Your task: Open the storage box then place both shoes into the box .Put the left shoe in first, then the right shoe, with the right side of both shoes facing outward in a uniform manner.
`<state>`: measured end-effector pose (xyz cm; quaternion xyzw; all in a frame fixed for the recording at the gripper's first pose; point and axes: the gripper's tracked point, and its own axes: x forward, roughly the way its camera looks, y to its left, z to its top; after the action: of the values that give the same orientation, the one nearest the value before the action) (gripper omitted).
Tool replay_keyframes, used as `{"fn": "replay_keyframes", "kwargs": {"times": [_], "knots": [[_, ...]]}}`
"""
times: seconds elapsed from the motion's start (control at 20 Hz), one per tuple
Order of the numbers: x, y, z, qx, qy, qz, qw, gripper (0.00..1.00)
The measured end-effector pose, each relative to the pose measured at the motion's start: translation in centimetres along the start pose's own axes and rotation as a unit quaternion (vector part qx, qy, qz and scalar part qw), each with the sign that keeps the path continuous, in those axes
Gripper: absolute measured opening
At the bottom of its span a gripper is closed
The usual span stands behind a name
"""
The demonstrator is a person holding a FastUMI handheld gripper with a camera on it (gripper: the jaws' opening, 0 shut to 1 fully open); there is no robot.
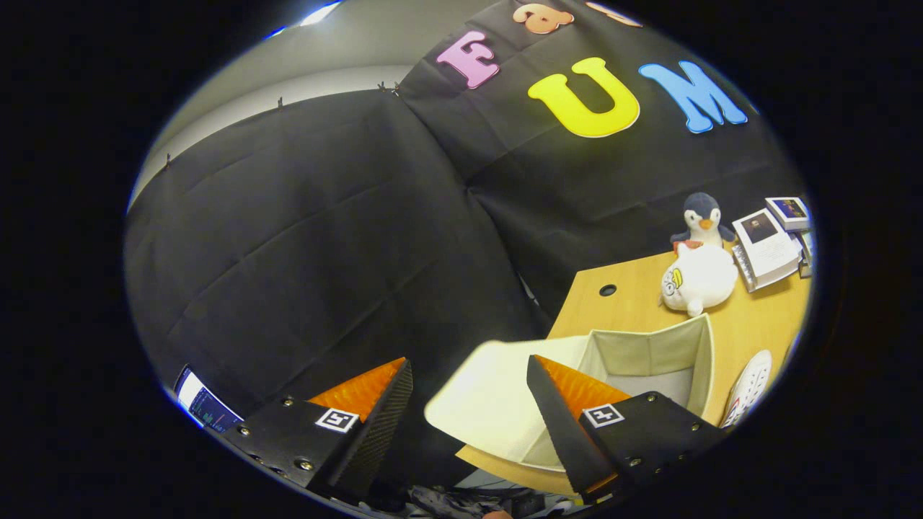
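Note:
The beige fabric storage box (660,353) stands open on the wooden table (757,324), its lid (490,407) folded back over the table's edge. My gripper (469,375) is open and holds nothing. The lid lies between and just ahead of my fingers, and the right finger (570,411) overlaps the box's near side. A white shoe (750,386) lies sole up on the table, to the right of the box. The box's inside looks bare where it shows.
Beyond the box sit a white plush toy (698,280) and a penguin plush (701,218). Books (768,245) lie to their right. A round cable hole (608,290) marks the table's far corner. A lit screen (205,405) shows low on the left.

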<state>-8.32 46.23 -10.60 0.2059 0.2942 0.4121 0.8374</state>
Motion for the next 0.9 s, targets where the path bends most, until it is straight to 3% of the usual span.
{"fn": "replay_keyframes", "kwargs": {"times": [0.3,0.55,0.9], "knots": [[-4.7,-6.2,2.9,-0.057,-0.025,-0.069,0.996,0.97],[-8.4,-11.2,4.4,-0.068,-0.036,-0.119,0.990,0.97],[-13.1,-19.5,4.0,-0.095,-0.027,-0.207,0.973,0.97]]}}
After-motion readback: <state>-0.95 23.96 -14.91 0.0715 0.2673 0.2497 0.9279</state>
